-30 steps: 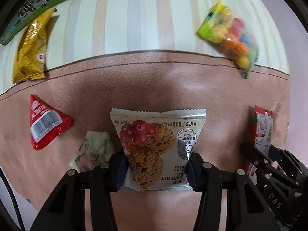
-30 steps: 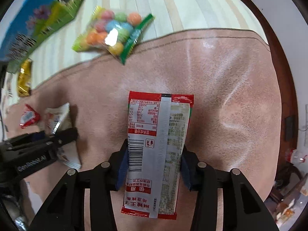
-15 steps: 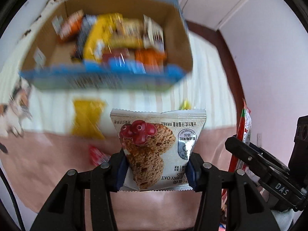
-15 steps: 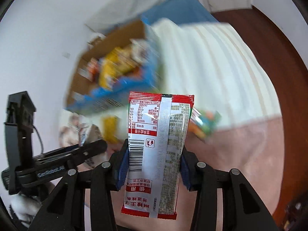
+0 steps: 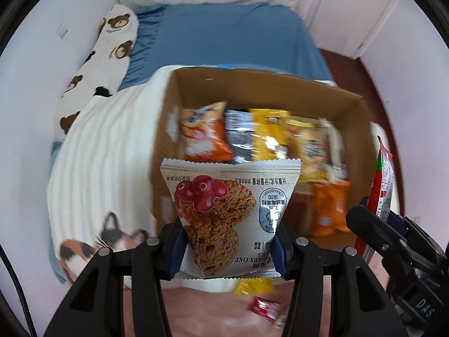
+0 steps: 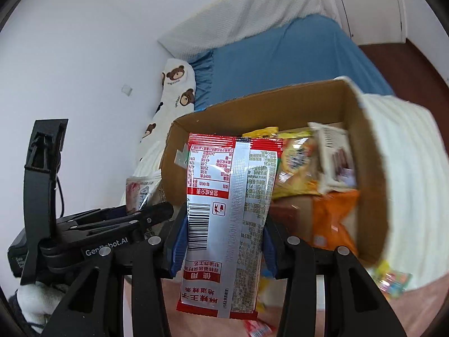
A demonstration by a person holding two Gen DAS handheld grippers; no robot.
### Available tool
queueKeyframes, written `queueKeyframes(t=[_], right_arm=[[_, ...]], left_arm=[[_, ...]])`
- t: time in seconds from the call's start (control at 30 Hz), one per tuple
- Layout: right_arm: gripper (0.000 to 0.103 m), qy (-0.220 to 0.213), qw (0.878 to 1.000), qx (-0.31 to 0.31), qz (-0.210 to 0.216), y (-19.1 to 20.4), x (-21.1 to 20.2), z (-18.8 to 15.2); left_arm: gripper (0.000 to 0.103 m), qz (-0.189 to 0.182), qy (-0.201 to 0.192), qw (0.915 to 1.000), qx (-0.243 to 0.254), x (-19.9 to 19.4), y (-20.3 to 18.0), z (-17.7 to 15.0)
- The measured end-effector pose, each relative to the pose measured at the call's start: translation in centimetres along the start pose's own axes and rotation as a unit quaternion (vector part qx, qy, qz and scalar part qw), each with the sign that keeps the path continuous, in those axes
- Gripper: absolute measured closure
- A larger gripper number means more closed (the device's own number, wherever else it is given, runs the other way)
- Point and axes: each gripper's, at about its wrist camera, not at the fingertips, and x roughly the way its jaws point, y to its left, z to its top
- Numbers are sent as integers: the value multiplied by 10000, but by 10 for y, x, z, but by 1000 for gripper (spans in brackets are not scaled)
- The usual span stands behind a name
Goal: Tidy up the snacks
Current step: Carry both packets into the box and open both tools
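Note:
My left gripper (image 5: 228, 247) is shut on a white cranberry oat cookie packet (image 5: 224, 210), held up in front of an open cardboard box (image 5: 252, 90) with several snack packets inside. My right gripper (image 6: 223, 248) is shut on a red and silver snack packet (image 6: 227, 213), held before the same box (image 6: 252, 106). The right gripper and its red packet (image 5: 383, 179) show at the right edge of the left wrist view. The left gripper (image 6: 140, 216) shows at the left in the right wrist view.
The box sits on a white striped blanket (image 5: 106, 146) on a bed with a blue sheet (image 5: 230, 36) and a bear-print pillow (image 5: 109, 45). A small red packet (image 5: 263, 307), a yellow packet (image 5: 252, 286) and a candy bag (image 6: 393, 279) lie on the pink surface below.
Both grippers have lifted their packets off the pink surface and swung up and forward to the cardboard box, which now fills the view close ahead.

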Motion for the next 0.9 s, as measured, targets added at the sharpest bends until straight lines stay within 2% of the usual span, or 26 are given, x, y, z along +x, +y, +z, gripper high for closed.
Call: queueKeyframes(t=[0.1,0.23,0.33,0.4,0.43,0.47,0.5,0.6,0.73,0.9], right_arm=[[55,119,9997,-136,-183,12,40,10],[55,385,9988,-173,-244,15,74,12],[50,676,9975,-10,-200,9,96,11],[34,1026,9943,197,-193,0,109,9],[18,1095,9934,271,-205,-6,113,8],[8,1174,9922,366,-191,-12,115,8],[8,1205,9916,418,-188,-17,116,7],[8,1212,9914,407,-294,-23,113,9],[8,1153,9919,228,-487,-23,98,10],[8,800,9901,-210,-1134,-23,66,9]], left_arm=[[55,126,168,9998,-11,25,13,12],[55,176,411,9990,-37,49,20,20],[55,232,585,9980,-64,60,22,17],[51,173,606,9979,-170,64,27,15],[50,100,610,9978,-232,66,28,15],[42,56,623,9977,-258,67,29,16],[30,22,633,9977,-256,67,28,16],[20,30,615,9979,-188,67,23,15],[20,51,510,9986,-106,58,12,9],[20,-21,182,9997,-147,42,6,-3]])
